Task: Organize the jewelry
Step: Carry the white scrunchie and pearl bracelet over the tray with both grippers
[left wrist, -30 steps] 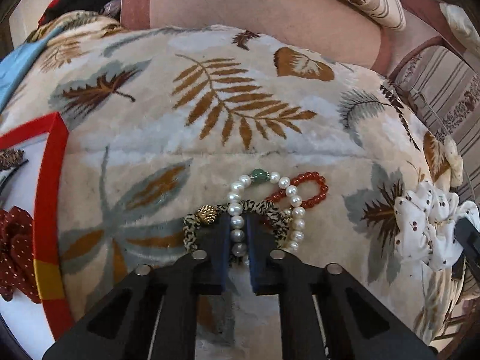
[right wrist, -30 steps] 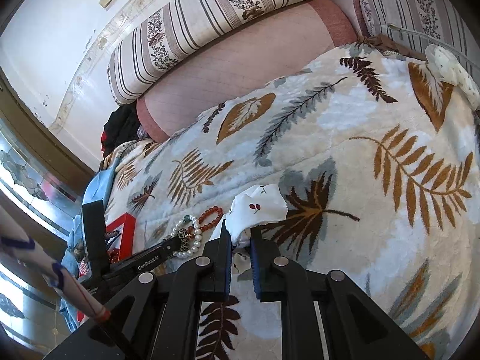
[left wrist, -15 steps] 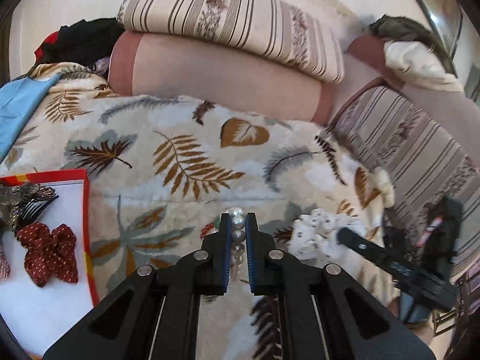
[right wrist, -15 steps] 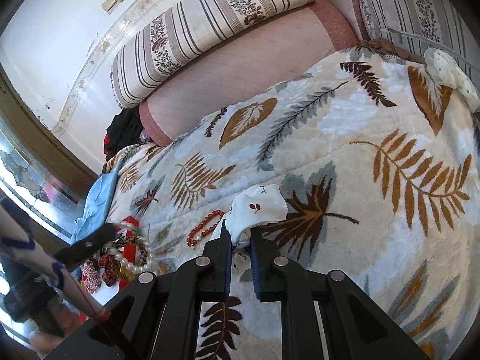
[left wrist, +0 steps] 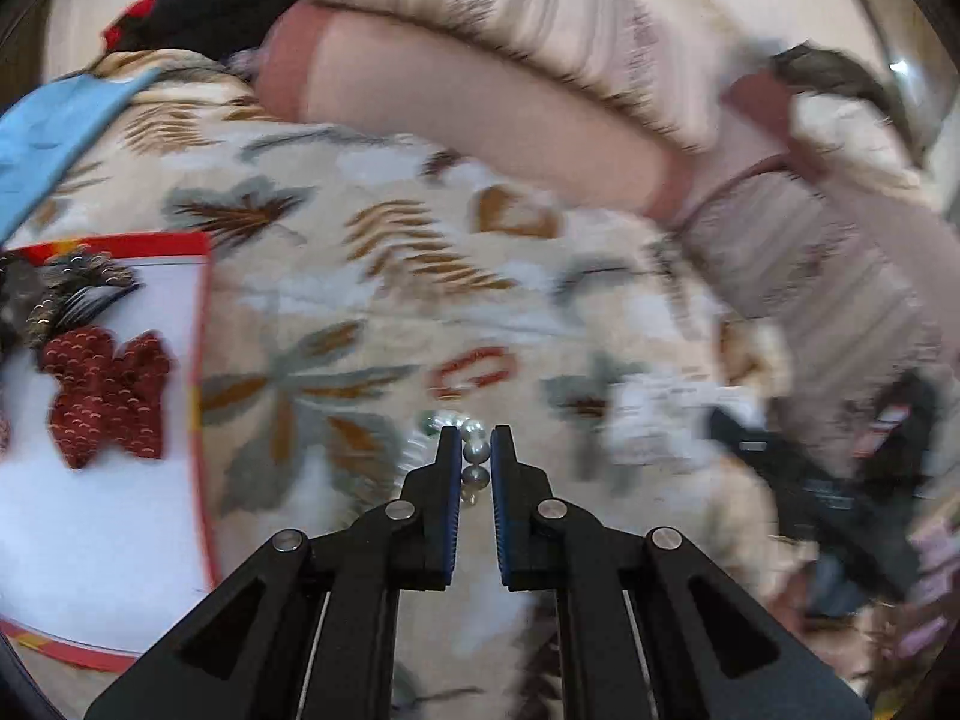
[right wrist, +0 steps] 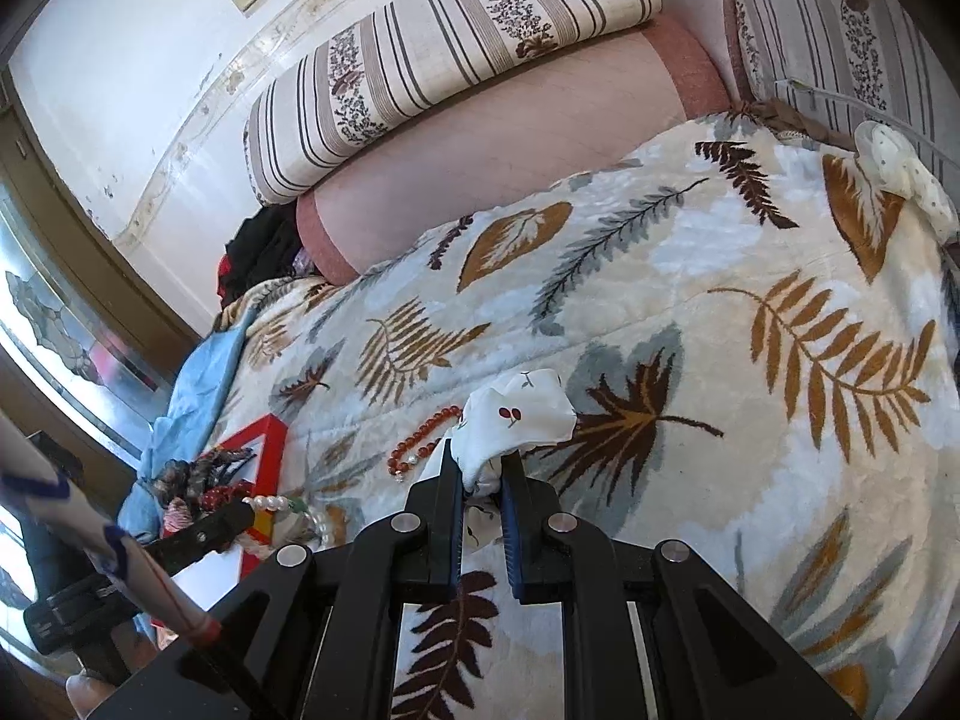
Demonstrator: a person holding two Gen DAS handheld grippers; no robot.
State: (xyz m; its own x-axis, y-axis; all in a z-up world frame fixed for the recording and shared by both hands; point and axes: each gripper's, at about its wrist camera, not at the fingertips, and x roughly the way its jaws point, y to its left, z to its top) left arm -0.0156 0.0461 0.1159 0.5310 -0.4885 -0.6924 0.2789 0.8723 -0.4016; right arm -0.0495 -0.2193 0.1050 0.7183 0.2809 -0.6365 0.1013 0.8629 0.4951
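My left gripper [left wrist: 476, 450] is shut on a pearl bracelet [left wrist: 474, 451] and holds it above the leaf-print blanket, right of the red-rimmed white tray [left wrist: 201, 324]. In the right wrist view the left gripper [right wrist: 249, 510] carries the pearl bracelet [right wrist: 282, 505] at the tray's near corner [right wrist: 270, 426]. My right gripper [right wrist: 482, 468] is shut on a white cherry-print scrunchie [right wrist: 519, 420] resting on the blanket. A red bead bracelet [left wrist: 477, 367] lies on the blanket between us; it also shows in the right wrist view [right wrist: 420, 438].
The tray holds a dark red bow [left wrist: 105, 396] and a sequined hair clip [left wrist: 66, 294]. A pink bolster [right wrist: 510, 144] and striped cushions [right wrist: 444, 48] line the back. A white dotted scrunchie [right wrist: 900, 174] lies at the far right. Blue cloth [left wrist: 54, 126] lies at the left.
My left gripper lifted the pearl bracelet off the blanket and carried it left toward the tray. The red bead bracelet stayed on the blanket. My right gripper held still on the scrunchie.
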